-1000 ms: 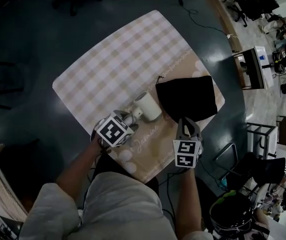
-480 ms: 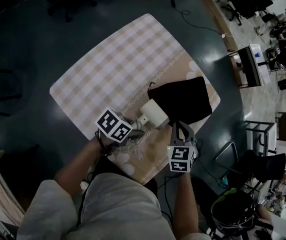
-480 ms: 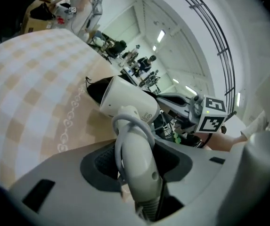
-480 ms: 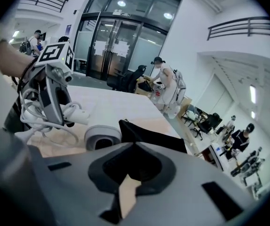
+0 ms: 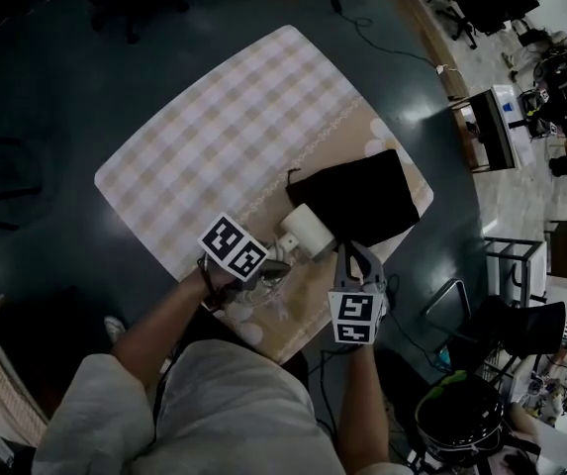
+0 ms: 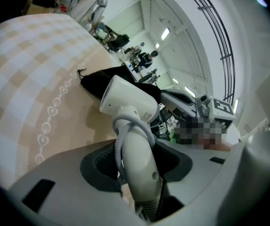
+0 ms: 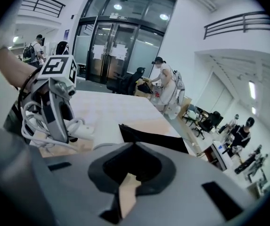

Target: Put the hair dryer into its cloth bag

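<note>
While between left jaws, hair dryer [image 6: 134, 164]

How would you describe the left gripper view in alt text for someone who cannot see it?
The left tool is clamped on the handle of a white hair dryer, its cord looped round the handle. The dryer's head points toward a black cloth bag lying just beyond it on a beige checked tablecloth.

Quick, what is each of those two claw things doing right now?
Left gripper: jaws closed on the hair dryer, at its handle.
Right gripper: jaws closed, apparently pinching the edge of the cloth bag.
</note>
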`<state>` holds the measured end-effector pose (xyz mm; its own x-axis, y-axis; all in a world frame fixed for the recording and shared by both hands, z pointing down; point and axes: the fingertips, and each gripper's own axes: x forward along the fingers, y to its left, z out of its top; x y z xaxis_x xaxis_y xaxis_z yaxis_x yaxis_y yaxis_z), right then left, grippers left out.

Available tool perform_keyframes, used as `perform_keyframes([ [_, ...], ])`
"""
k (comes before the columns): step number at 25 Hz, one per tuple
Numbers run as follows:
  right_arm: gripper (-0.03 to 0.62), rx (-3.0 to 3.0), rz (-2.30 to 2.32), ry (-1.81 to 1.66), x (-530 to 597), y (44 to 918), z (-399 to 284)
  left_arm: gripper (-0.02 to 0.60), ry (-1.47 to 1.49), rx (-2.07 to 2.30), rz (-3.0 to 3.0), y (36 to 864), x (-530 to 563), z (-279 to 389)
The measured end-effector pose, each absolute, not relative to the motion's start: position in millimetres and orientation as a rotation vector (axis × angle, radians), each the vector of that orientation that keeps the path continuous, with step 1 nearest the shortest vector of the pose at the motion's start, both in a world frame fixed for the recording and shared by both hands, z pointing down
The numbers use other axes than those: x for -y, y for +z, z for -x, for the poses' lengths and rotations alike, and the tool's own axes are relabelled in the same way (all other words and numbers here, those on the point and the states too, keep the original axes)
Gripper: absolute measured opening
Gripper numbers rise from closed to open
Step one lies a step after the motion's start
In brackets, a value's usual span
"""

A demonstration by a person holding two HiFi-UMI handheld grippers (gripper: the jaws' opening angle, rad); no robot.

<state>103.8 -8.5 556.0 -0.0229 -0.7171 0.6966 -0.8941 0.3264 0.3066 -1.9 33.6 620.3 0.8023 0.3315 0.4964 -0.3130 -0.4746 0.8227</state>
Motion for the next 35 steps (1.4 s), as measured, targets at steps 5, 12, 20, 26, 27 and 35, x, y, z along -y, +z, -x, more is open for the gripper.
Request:
perform_keyframes([
  [5,0.021,1.839,-1.418,0.259,5.9,552.2,-96.9,0.195,0.683,-0.044,-1.829,623.9,-37.1,-7.9],
  [12,0.021,1.816,-1.363,0.206,-6.5,557.8,-95.1,0.195,0.645,-0.055,-1.817,623.9,-33.4,-19.9],
  [20,0.021,1.820,-1.389,0.212,-9.2,550.8,-97.7,0.195,0.599,-0.063,-1.766,615.9,-35.7,-39.4],
  [26,0.021,1.811,-1.422,0.240,-10.7,550.2,-103.3,0.195,0.609,-0.028,-1.779,612.8,-29.9,-42.6],
  [27,0.021,1.811,-1.424,0.244,-12.0,551.1,-103.6,0.195,0.623,-0.018,-1.783,614.2,-28.8,-42.6],
  [35,0.021,1.813,-1.416,0.234,-21.8,555.4,-99.2,0.195,0.669,-0.016,-1.751,622.6,-26.0,-54.0],
])
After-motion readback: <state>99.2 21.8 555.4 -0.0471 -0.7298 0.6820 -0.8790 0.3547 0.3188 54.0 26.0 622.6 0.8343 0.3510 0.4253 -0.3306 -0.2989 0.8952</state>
